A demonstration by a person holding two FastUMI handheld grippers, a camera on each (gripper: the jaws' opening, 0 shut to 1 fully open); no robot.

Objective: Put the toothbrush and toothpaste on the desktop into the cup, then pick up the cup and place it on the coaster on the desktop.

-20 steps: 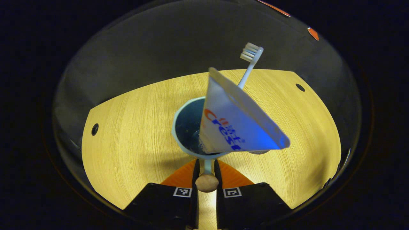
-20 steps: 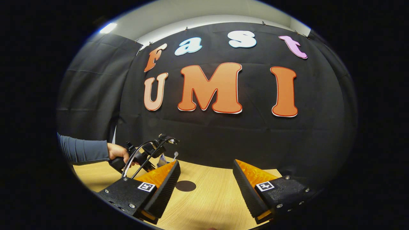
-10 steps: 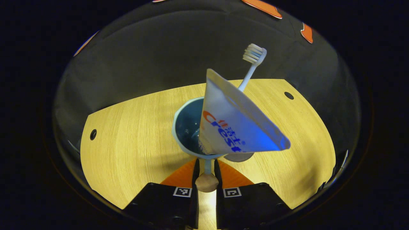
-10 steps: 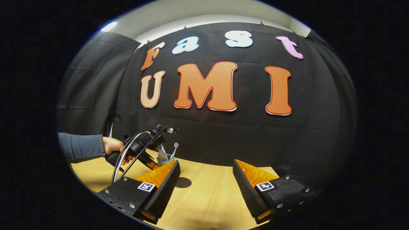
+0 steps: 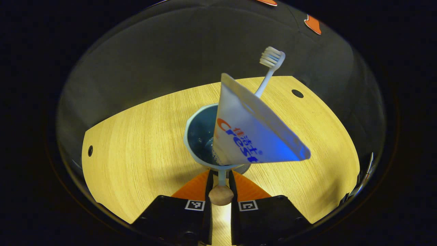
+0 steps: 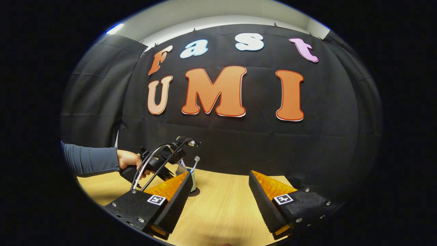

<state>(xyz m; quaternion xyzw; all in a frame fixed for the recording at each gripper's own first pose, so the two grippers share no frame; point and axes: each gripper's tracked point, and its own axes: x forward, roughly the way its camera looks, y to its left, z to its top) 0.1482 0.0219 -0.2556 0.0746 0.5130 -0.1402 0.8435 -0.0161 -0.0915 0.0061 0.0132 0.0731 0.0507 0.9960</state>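
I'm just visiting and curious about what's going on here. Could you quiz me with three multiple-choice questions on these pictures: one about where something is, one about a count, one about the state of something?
1. Where is the toothbrush?
A. Lying flat on the desktop
B. Standing in the cup, bristles up
C. Held by the right gripper

2. How many things stand in the cup?
A. One
B. Two
C. Three

3. What is the right gripper doing?
A. Open, holding nothing
B. Shut on the cup
C. Shut on the toothpaste

Answers:
1. B: in the left gripper view its stem rises out of the cup behind the toothpaste.
2. B: only the toothbrush and the toothpaste stick out of it.
3. A: in the right gripper view its fingers stand wide apart over the bare desktop, while the left gripper pinches the cup's handle.
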